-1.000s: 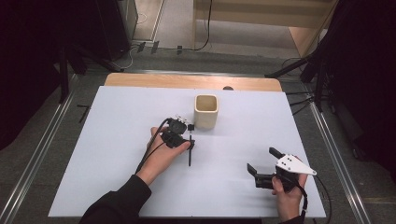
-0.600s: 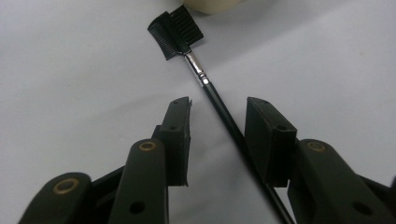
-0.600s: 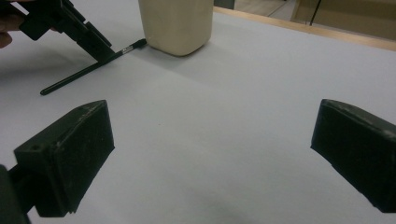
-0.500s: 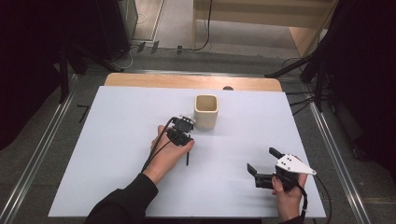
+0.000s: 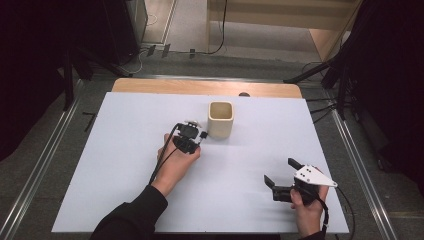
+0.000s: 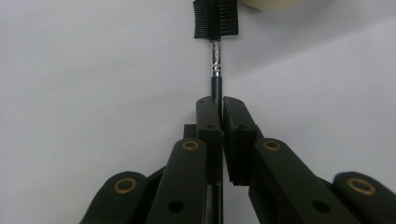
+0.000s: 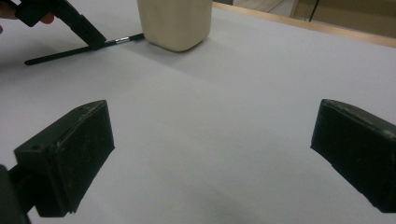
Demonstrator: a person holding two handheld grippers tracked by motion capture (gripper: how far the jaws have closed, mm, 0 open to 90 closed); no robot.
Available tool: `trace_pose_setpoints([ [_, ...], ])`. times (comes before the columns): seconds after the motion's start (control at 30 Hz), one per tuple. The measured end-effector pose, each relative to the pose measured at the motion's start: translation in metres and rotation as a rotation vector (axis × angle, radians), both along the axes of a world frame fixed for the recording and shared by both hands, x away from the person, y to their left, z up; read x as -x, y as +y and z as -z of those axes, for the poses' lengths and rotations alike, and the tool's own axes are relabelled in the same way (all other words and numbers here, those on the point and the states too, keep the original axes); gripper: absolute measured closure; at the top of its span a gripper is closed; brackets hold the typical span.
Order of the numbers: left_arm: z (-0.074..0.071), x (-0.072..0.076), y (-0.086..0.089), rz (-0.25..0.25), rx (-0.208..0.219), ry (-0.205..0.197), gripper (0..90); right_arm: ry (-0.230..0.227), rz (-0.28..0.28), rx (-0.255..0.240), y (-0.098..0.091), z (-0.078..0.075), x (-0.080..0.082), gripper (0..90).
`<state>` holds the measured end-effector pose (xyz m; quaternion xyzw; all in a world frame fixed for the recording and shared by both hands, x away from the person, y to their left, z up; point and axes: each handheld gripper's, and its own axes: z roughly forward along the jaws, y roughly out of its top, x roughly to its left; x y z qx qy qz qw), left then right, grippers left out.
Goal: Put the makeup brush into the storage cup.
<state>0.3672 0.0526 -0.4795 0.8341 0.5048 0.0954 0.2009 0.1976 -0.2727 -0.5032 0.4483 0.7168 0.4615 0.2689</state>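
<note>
In the left gripper view, the left gripper (image 6: 218, 108) has just closed its two black fingers (image 6: 208, 122) on the thin dark handle of a small brush (image 6: 215, 56), with the pads pressed against the handle from either side. Beyond the fingertips the handle runs straight ahead through a short silver collar to a black comb-and-bristle head, all above the pale tabletop (image 6: 93, 70). Just past the brush head, a little to its right at the upper edge, shows the bottom of a cream cup (image 6: 273, 3).
</note>
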Motion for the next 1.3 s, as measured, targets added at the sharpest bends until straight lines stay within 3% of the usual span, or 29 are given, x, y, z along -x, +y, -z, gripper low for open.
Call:
trace_pose_setpoints([
  [0.13,-0.004,-0.002,0.009,-0.015,0.020,-0.014,87.2,0.000,0.003,0.000,0.000,0.000,0.000,0.0],
  [0.33,-0.016,-0.003,0.026,-0.042,0.104,-0.058,87.3,0.000,0.002,0.000,0.000,0.000,0.000,0.0],
  [0.43,-0.020,-0.003,0.030,-0.039,0.122,-0.074,87.3,0.001,0.000,0.000,0.000,0.000,0.000,0.0],
  [0.63,-0.029,0.000,0.040,-0.025,0.219,-0.117,87.4,0.004,-0.002,0.002,0.001,0.000,0.000,0.0],
  [0.67,-0.031,0.001,0.043,-0.022,0.253,-0.133,87.4,0.005,-0.001,0.001,0.001,0.000,0.000,0.0],
  [0.9,-0.038,0.003,0.052,-0.030,0.329,-0.179,87.4,0.004,-0.001,0.002,0.001,0.000,0.000,0.0],
  [1.07,-0.046,0.007,0.059,-0.033,0.391,-0.276,87.4,0.006,-0.002,0.001,0.001,0.001,0.000,0.0],
  [1.1,-0.048,0.008,0.061,-0.019,0.438,-0.313,87.4,0.006,-0.002,0.000,0.001,0.001,0.000,0.0],
  [1.13,-0.048,0.008,0.061,-0.019,0.438,-0.313,87.4,0.006,-0.002,0.000,0.001,0.001,0.000,0.0],
  [1.2,-0.049,0.009,0.062,-0.011,0.447,-0.368,87.4,0.003,-0.004,0.000,0.001,0.001,0.000,0.0],
  [1.3,-0.050,0.008,0.063,0.004,0.487,-0.402,87.4,-0.008,-0.014,-0.004,0.001,0.001,0.000,0.0],
])
